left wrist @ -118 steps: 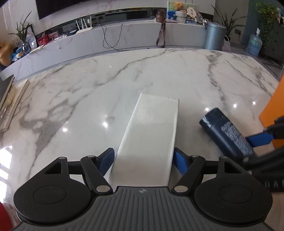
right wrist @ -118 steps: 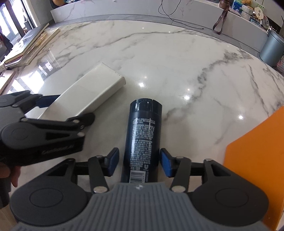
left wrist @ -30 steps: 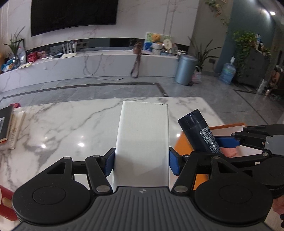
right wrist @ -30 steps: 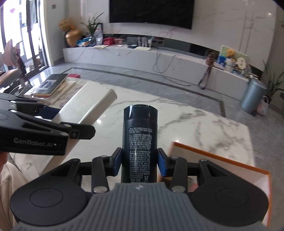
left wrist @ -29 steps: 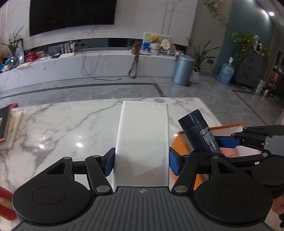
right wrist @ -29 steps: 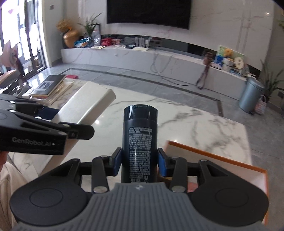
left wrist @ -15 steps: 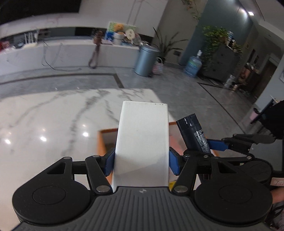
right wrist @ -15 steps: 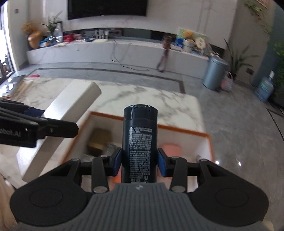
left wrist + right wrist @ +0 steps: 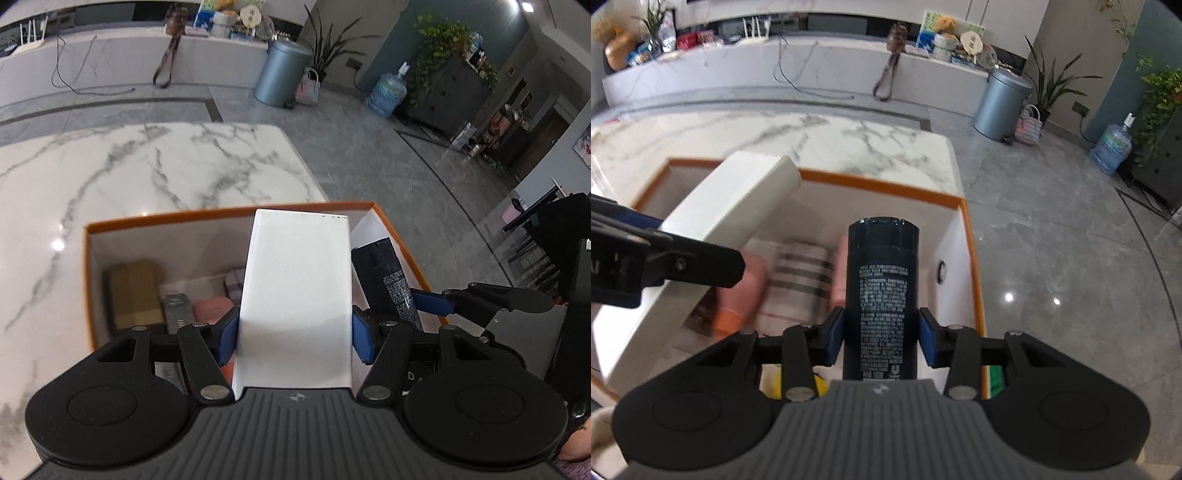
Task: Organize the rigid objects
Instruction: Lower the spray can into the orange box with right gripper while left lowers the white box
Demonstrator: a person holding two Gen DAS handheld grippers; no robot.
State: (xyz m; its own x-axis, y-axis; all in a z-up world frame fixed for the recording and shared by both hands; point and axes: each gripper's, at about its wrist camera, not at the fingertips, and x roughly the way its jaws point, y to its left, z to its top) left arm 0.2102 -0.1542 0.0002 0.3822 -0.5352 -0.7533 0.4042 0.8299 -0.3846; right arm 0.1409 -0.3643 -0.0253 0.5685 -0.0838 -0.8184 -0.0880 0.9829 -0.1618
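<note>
- Left tongs (image 9: 293,334) were clamped on a flat white box (image 9: 295,295), blue pads (image 9: 227,338) pressing both long sides; the box stuck out forward, tilted downward.
- White box was held above the open orange-rimmed box (image 9: 88,280), its far end over the interior near the far wall.
- Right tongs (image 9: 881,338) were closed on a dark blue bottle (image 9: 882,295), pads (image 9: 929,341) against both sides of the printed label; cap end pointed away from the camera.
- Bottle hung over the right part of the orange-rimmed box (image 9: 973,258), close to its right wall, not touching the bottom as far as could be seen.
- The two tongs were side by side, white box to the left of the bottle, near each other but apart.
- Inside the box: a tan carton (image 9: 133,291) at left, a pink item (image 9: 210,308), a striped cloth-like item (image 9: 801,277); details blurred.
- Orange-rimmed box sat at the corner of the white marble counter (image 9: 147,173), grey floor (image 9: 1071,258) beyond.
- A bit of a hand (image 9: 576,446) showed at the lower right edge of the left view.
</note>
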